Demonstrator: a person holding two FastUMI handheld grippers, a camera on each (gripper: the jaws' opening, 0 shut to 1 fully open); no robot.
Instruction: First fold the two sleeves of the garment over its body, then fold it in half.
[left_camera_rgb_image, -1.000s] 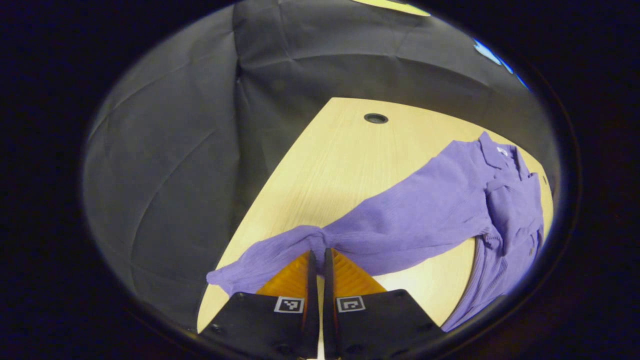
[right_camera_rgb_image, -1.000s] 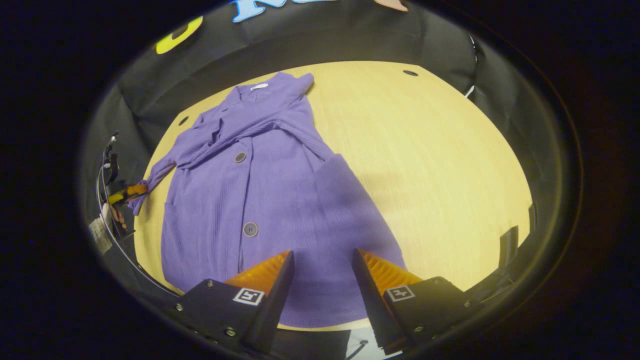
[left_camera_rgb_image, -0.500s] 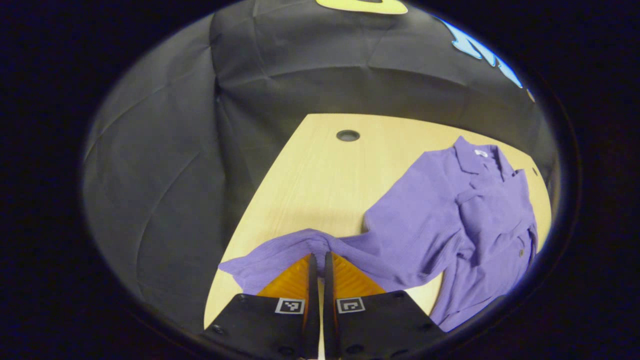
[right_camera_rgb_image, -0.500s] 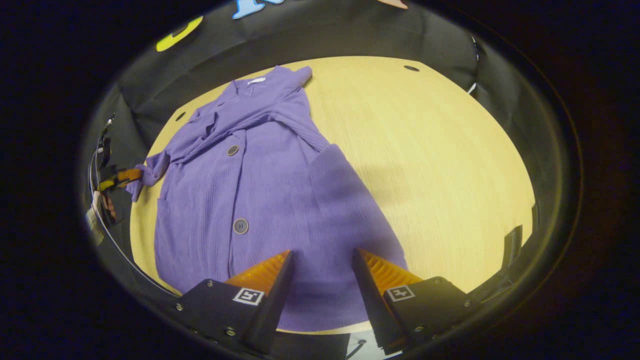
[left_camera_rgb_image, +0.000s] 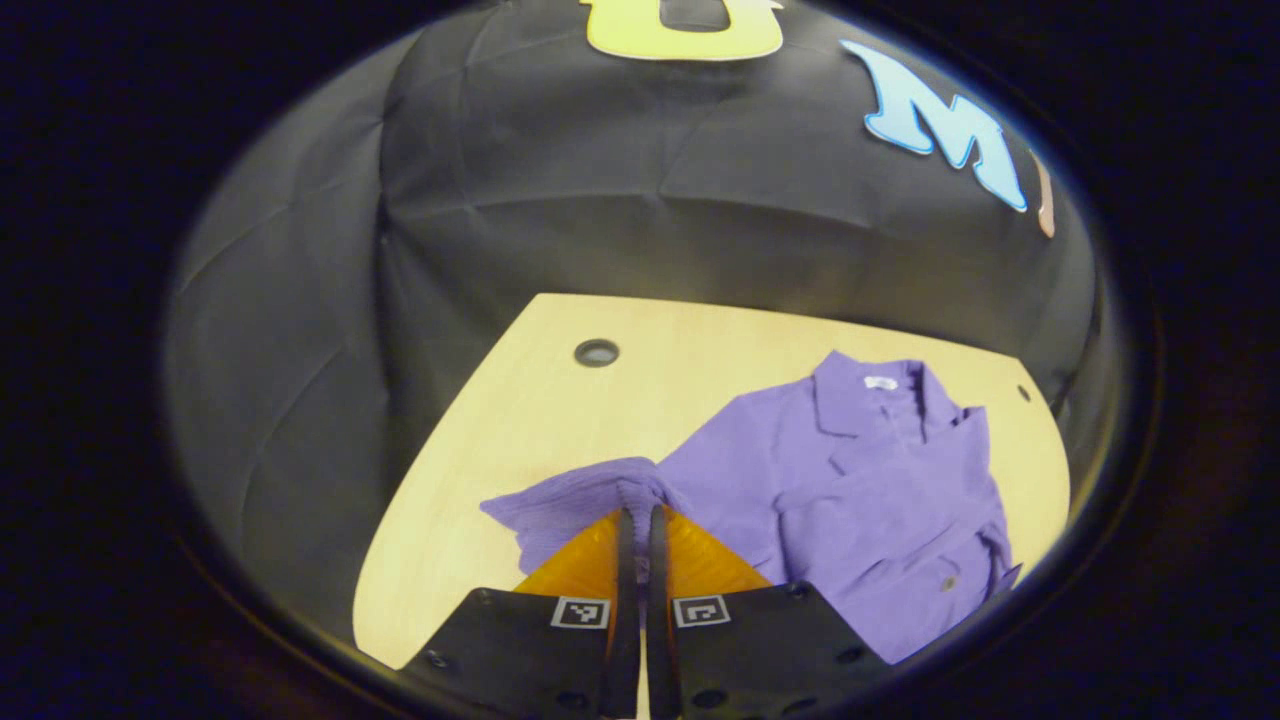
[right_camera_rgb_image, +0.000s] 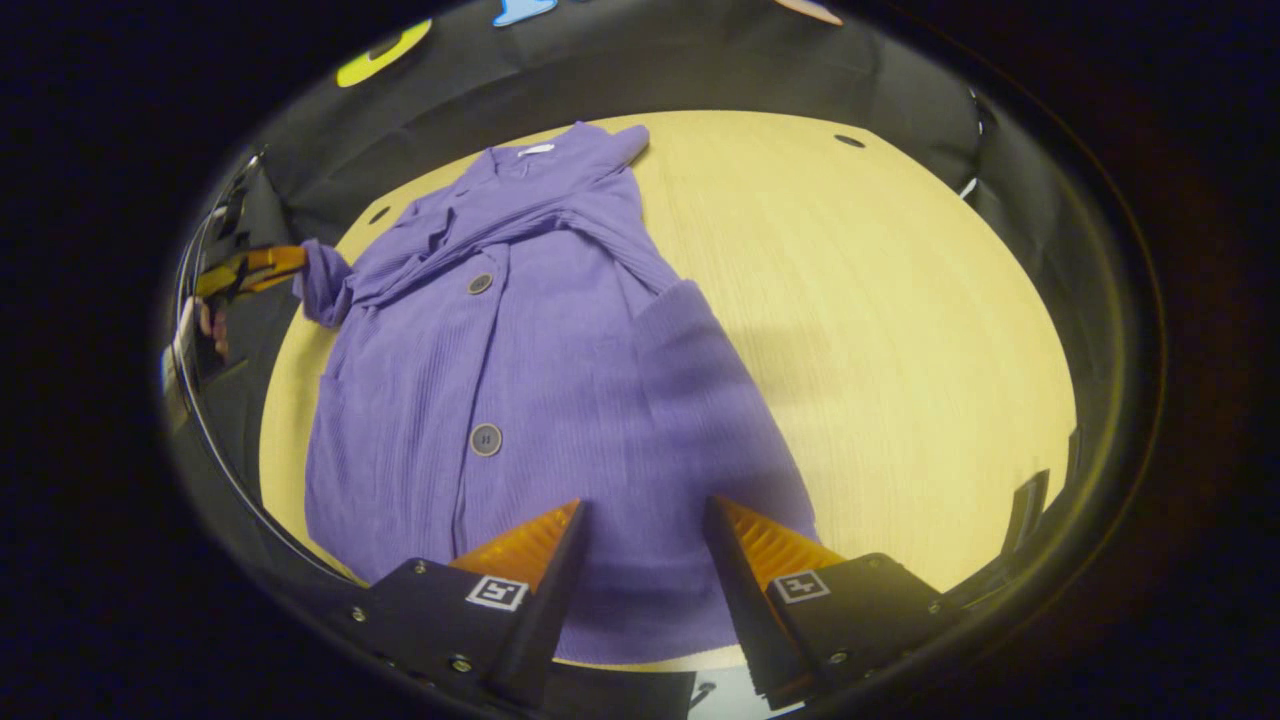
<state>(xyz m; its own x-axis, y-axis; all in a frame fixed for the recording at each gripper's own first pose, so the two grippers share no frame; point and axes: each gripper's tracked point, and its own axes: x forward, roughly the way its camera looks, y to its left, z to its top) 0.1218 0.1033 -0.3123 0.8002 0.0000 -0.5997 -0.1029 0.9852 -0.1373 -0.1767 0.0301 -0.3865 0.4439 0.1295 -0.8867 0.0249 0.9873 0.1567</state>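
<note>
Lifted and carried inward, the sleeve (left_camera_rgb_image: 580, 495) is clamped in the left gripper (left_camera_rgb_image: 636, 515) above the cardigan (right_camera_rgb_image: 520, 370) on the table (right_camera_rgb_image: 900, 300); right gripper (right_camera_rgb_image: 640, 520) hovers with fingers apart; early release would bunch it.

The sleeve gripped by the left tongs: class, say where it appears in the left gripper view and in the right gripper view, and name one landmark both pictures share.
Left gripper view: the sleeve bunches at bottom centre, pinched by the left tongs.
Right gripper view: the sleeve hangs at far left, beside the left tongs.
Shared landmark: the white label at the cardigan's collar.
</note>
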